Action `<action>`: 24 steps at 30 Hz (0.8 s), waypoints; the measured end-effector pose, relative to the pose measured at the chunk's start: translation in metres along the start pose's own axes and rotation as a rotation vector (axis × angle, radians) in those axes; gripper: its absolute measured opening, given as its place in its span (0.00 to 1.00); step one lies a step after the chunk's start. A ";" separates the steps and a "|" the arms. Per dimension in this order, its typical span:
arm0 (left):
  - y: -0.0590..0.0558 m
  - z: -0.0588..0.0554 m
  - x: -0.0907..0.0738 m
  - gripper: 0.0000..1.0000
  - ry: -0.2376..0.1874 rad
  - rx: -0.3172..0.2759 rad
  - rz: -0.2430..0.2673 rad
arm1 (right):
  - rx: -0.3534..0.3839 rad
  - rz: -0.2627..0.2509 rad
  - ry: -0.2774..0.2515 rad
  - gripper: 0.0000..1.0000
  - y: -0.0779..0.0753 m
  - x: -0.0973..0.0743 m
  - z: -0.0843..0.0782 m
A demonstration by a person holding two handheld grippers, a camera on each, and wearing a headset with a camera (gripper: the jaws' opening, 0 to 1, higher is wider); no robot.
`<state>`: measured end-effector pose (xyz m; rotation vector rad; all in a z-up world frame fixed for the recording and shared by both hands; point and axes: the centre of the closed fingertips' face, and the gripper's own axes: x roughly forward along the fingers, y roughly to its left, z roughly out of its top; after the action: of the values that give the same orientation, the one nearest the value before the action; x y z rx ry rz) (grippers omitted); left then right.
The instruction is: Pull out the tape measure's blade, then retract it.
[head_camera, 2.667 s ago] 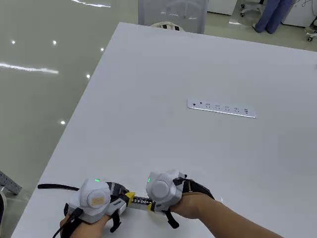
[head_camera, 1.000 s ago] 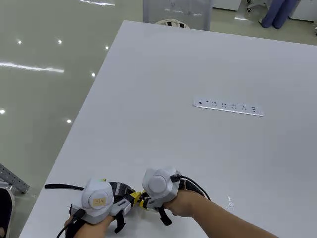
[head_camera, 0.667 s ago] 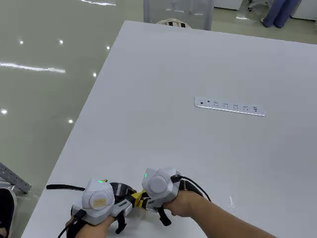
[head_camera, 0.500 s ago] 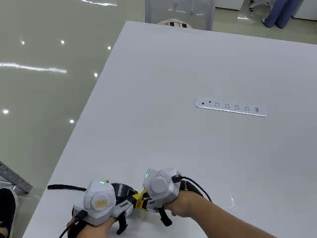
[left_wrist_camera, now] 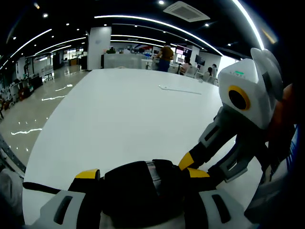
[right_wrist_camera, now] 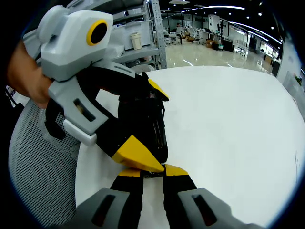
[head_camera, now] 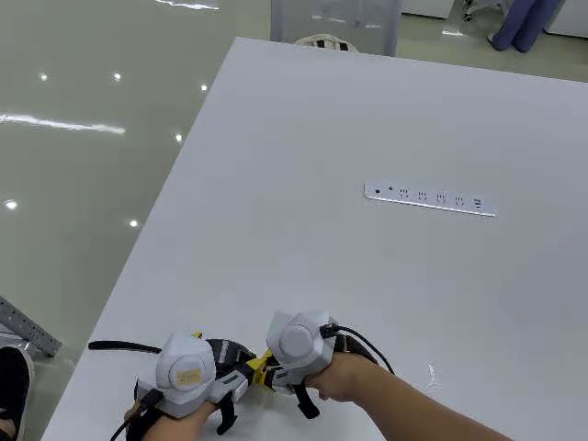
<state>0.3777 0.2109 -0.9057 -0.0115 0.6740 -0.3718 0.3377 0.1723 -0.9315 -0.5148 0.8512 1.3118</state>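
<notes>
Tape measure (left_wrist_camera: 138,195): black case, at the near left edge of the white desk (head_camera: 367,119). Long axis lies left to right, with the blade mouth facing right.
Left tongs (left_wrist_camera: 142,174): clamped around the case.
Right tongs (right_wrist_camera: 153,172): narrow, pinching the blade end right at the mouth.
Little blade shows.

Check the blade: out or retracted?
Retracted, or nearly. The right gripper has its tips right at the tape measure, which the left gripper holds; nothing drawn out shows between them.
</notes>
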 end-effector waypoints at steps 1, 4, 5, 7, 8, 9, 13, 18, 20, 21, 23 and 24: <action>0.000 0.000 0.000 0.67 -0.001 0.000 -0.002 | 0.001 0.000 -0.001 0.15 0.000 0.000 0.000; -0.001 0.000 0.000 0.67 0.003 -0.003 -0.005 | -0.004 0.003 -0.006 0.15 0.000 0.000 0.001; -0.001 0.000 0.000 0.67 0.002 -0.002 -0.004 | -0.012 0.002 -0.004 0.15 0.000 0.000 0.001; -0.002 -0.001 0.000 0.67 0.002 0.002 -0.005 | -0.035 -0.003 0.005 0.16 0.000 0.003 -0.001; -0.002 -0.001 0.001 0.67 0.002 0.002 -0.006 | -0.038 -0.005 0.007 0.16 0.000 0.003 -0.001; -0.002 -0.002 0.001 0.67 0.003 -0.001 -0.008 | -0.040 -0.009 0.010 0.16 0.001 0.002 -0.001; -0.001 -0.004 0.003 0.68 0.006 -0.029 -0.013 | -0.045 -0.021 0.012 0.16 -0.001 0.003 -0.002; -0.001 -0.005 0.004 0.68 0.003 -0.029 -0.009 | -0.021 -0.023 0.001 0.17 -0.002 0.001 -0.001; -0.001 -0.005 0.004 0.69 0.000 -0.035 -0.018 | -0.013 -0.027 -0.007 0.20 -0.003 -0.001 -0.001; -0.001 -0.005 0.003 0.69 0.000 -0.041 -0.029 | -0.004 -0.028 -0.013 0.22 -0.004 -0.003 -0.001; -0.002 -0.005 0.002 0.69 0.003 -0.033 -0.046 | 0.002 -0.031 -0.014 0.24 -0.006 -0.003 -0.002; -0.002 -0.004 0.002 0.69 0.002 -0.026 -0.051 | 0.007 -0.032 -0.014 0.25 -0.006 -0.004 -0.002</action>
<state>0.3758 0.2087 -0.9099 -0.0533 0.6814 -0.4117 0.3431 0.1670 -0.9304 -0.5111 0.8329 1.2812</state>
